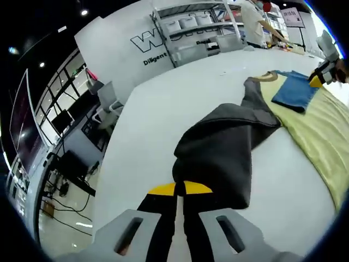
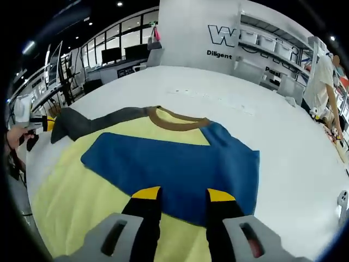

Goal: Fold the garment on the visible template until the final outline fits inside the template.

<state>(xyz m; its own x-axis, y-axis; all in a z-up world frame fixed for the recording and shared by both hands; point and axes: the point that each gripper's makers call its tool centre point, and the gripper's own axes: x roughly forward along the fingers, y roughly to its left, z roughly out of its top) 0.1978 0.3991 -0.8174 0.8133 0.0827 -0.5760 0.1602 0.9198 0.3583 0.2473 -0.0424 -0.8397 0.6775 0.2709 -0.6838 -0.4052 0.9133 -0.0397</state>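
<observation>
My left gripper (image 1: 180, 189) has its yellow-tipped jaws pressed together on a fold of the dark grey sleeve (image 1: 226, 150) of the garment; the fabric bunches up and hides where the tips meet the white table (image 1: 163, 109). In the right gripper view, my right gripper (image 2: 184, 194) has its jaws apart, tips over the blue fabric panel (image 2: 174, 166); I cannot tell whether they touch it. That panel lies on the pale yellow body of the garment (image 2: 65, 202), below the brown collar (image 2: 177, 123). The yellow cloth runs out of view at the bottom edge. I cannot make out any template outline. At left, the other gripper (image 2: 38, 125) pinches the grey sleeve's end.
</observation>
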